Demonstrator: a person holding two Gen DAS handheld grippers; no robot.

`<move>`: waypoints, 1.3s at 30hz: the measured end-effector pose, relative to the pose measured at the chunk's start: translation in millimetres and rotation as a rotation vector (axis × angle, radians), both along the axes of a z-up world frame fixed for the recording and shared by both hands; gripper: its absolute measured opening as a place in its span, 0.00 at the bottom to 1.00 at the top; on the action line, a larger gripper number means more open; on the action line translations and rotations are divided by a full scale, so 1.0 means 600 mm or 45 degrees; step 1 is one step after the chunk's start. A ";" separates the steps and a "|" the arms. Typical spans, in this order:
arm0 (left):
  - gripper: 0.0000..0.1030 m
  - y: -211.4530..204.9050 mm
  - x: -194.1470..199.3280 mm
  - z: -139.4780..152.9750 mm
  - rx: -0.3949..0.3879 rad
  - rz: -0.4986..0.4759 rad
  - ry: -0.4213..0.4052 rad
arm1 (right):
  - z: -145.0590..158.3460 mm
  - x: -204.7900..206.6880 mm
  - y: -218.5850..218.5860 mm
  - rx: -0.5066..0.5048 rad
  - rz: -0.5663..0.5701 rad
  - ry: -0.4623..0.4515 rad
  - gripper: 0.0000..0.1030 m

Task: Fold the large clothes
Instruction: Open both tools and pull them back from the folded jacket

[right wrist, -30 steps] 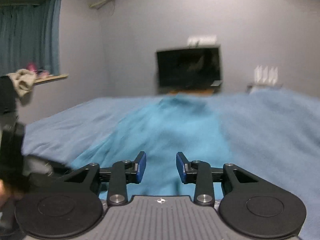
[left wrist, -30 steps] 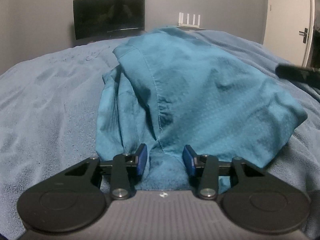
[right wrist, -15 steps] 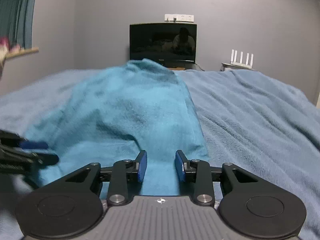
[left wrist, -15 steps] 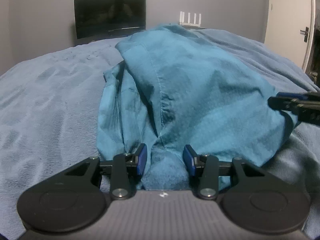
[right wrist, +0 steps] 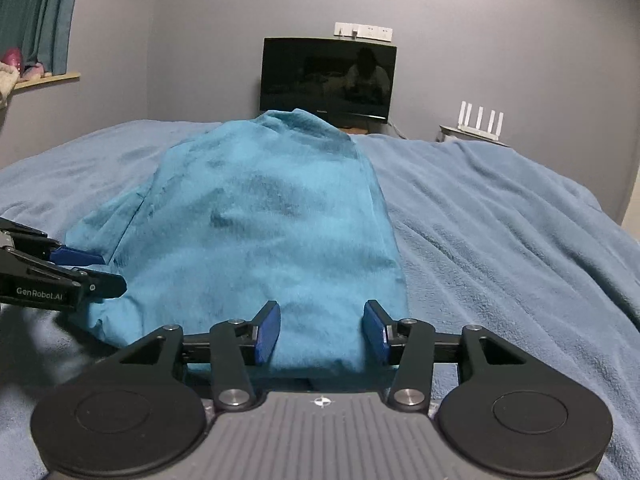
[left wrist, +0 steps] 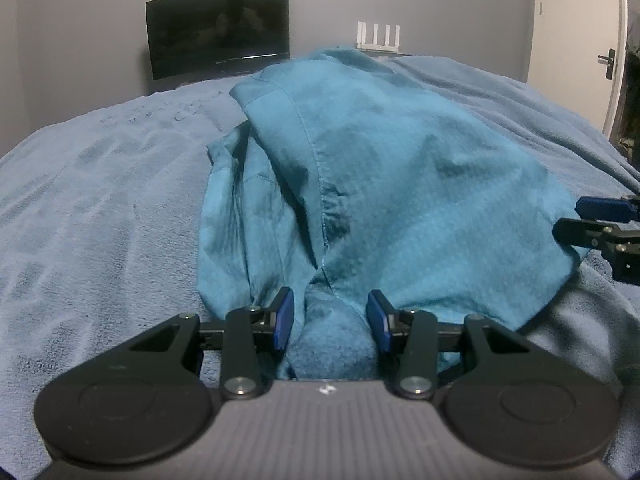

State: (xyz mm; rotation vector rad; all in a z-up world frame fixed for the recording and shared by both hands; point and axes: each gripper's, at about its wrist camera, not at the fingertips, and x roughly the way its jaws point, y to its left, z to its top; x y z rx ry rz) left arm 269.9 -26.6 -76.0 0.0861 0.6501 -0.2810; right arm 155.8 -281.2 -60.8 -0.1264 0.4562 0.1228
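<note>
In the middle of both wrist views a teal garment [left wrist: 400, 200] lies heaped on a blue blanket [left wrist: 100, 208] that covers the bed. Its long axis runs up the frame, from the near hem at the bottom centre away to a narrower end that points at the dark screen [right wrist: 328, 80] on the far grey wall. In the left wrist view a stitched seam runs down its middle toward the near edge, and looser folds hang off to its left.

The left gripper [left wrist: 330, 326] sits at the garment's near left corner, its jaws part-way apart with a bunched fold of cloth between the blue pads; I cannot tell whether the pads press on it. In the right wrist view the same gripper [right wrist: 80, 268] comes in from the left edge, level with the cloth's near left side.

The right gripper [right wrist: 320, 330] is at the near right corner, its jaws have just been opening, and the hem lies between the pads with a gap showing on each side. In the left wrist view it [left wrist: 576, 220] shows at the right edge, just at the garment's right border.

A white router [right wrist: 480, 120] stands beyond the bed, right of the screen.
</note>
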 end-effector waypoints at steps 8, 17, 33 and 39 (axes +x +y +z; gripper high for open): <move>0.46 0.026 0.003 0.054 -0.206 0.076 -0.163 | 0.022 -0.046 -0.006 0.139 -0.020 -0.015 0.53; 0.86 0.008 -0.080 0.022 -0.078 0.128 0.097 | -0.007 -0.082 -0.009 0.115 -0.058 0.237 0.92; 1.00 -0.041 -0.112 -0.053 0.131 0.273 0.374 | -0.098 -0.072 -0.003 0.131 -0.073 0.463 1.00; 1.00 -0.035 -0.110 -0.060 0.116 0.273 0.388 | -0.105 -0.075 0.006 0.094 -0.069 0.465 1.00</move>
